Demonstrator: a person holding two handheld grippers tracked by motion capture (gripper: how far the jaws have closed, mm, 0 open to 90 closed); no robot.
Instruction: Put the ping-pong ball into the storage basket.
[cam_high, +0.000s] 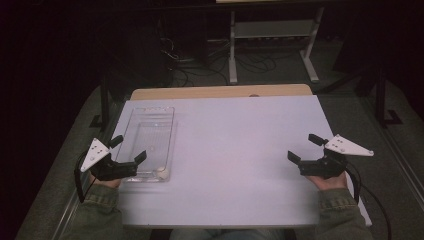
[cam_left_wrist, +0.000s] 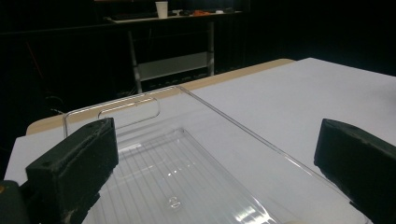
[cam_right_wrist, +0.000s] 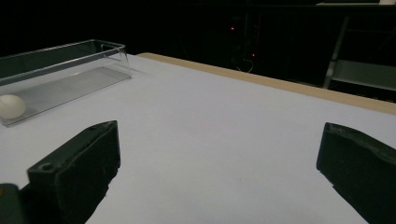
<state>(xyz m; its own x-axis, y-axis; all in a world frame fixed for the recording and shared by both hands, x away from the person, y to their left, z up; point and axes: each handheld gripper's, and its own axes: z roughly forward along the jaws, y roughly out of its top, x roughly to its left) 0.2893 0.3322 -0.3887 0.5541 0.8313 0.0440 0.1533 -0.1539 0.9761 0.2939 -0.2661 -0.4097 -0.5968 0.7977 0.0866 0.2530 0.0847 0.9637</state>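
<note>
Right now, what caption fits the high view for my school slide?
Two open grippers, left gripper and right gripper, wait beside a clear tray holding a small white ball.

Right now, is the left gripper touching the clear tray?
Cannot tell. In the high view the left gripper overlaps the clear tray's near end, and its own view shows open jaws over the tray, but neither shows contact or gap.

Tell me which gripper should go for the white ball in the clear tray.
Left. The left gripper hangs open at the near end of the clear tray, close to the white ball. The right gripper, also open, sits across the white table, far from it.
</note>
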